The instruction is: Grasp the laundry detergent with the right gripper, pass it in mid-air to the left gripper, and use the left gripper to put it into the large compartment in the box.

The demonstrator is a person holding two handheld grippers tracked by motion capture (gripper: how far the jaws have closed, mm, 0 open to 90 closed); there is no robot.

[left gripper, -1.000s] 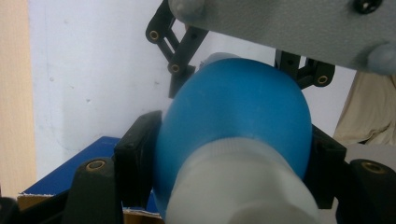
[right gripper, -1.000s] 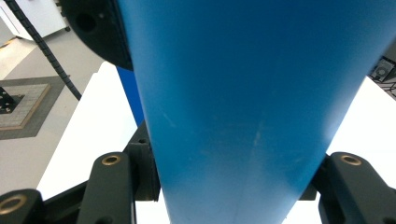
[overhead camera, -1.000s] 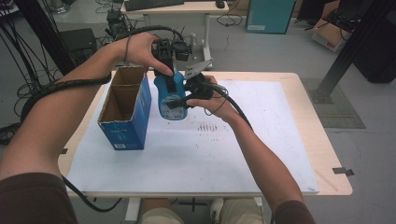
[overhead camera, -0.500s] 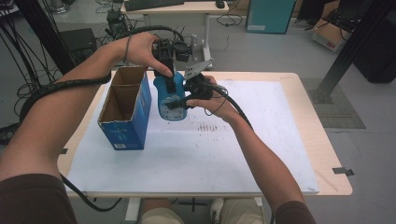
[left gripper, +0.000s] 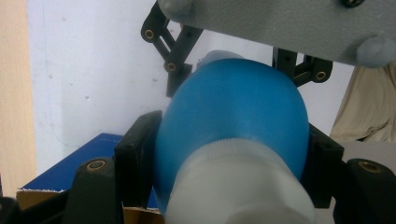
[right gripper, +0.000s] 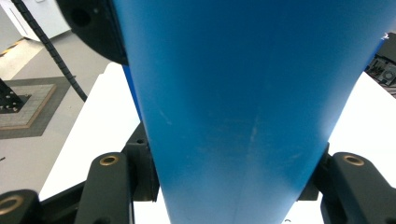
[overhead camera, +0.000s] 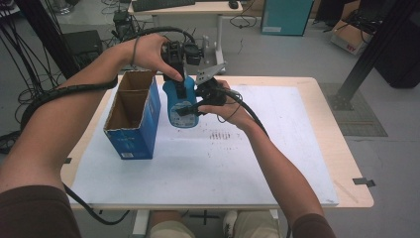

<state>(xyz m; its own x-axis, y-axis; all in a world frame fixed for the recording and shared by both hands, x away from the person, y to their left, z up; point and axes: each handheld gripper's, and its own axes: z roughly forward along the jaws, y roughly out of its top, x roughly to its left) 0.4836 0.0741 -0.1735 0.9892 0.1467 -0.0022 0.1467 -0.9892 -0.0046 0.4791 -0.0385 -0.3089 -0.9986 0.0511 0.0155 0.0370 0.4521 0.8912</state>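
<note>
Blue bottle (overhead camera: 179, 101), smooth rounded plastic, clamped by both grippers above table (overhead camera: 277, 163).

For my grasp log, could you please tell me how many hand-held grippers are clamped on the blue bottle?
2. The left hand-held gripper grips the blue bottle near its top, beside the open cardboard box; the right hand-held gripper grips its lower body from the side.

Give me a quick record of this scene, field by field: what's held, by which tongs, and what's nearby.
Held item: blue bottle with white cap, lifted above the table
Left tongs: shut on the bottle's cap end
Right tongs: shut on the bottle's lower end
Nearby: open blue cardboard box, upright, left of the bottle
Surface: white sheet on wooden table
</note>
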